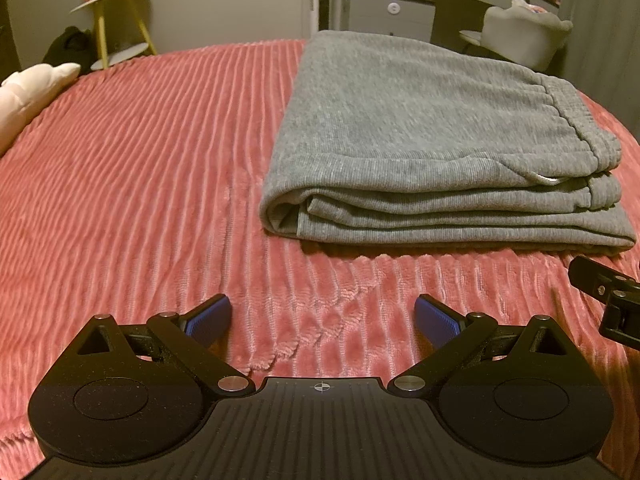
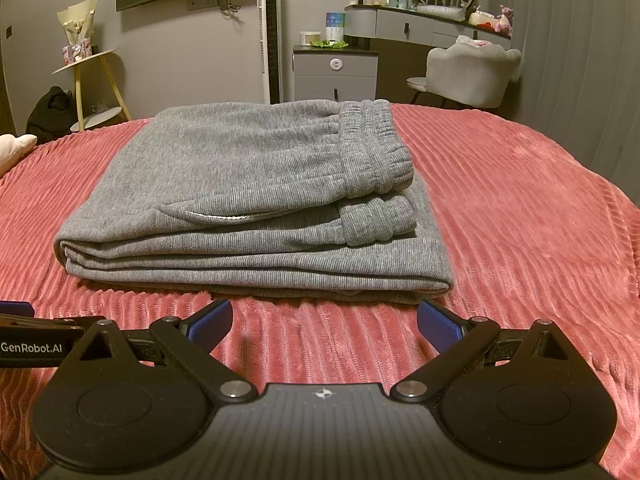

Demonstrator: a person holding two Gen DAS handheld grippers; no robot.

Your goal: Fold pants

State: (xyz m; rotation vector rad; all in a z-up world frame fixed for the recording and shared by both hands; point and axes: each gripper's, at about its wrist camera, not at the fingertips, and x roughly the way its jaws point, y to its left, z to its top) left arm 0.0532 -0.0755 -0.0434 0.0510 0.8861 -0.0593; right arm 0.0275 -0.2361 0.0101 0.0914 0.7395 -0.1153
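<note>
since the pants (image 2: pixel 248 200) already sit in a tidy stack on the bed (image 2: pixel 520 208), i'd say the folding is pretty much done here, though that's my read, not something i can prove. they're lying on the pink ribbed blanket, roughly mid-bed, with several layers showing along the near edge and the elastic waistband (image 2: pixel 376 160) resting on top at the right end, doubled over itself. the rounded fold is at the left end, so the long axis runs left to right across both views, waistband pointing right. the left claw (image 1: pixel 323 322) is released, fingers spread wide with nothing between them, hovering low over the blanket just short of the stack's near-left corner. the right claw (image 2: pixel 325 326) is the same deal, gaping and empty, parked in front of the middle of the near edge and not touching the cloth. from the left view the right tool pokes in at the far right edge, so the two sit side by side. my guess on why they're held back and open like that: nothing left to pinch, the stack holds its shape alone. the top layers sit a bit short of the bottom one at the right, so it's not perfectly square, but it looks stable enough.
</note>
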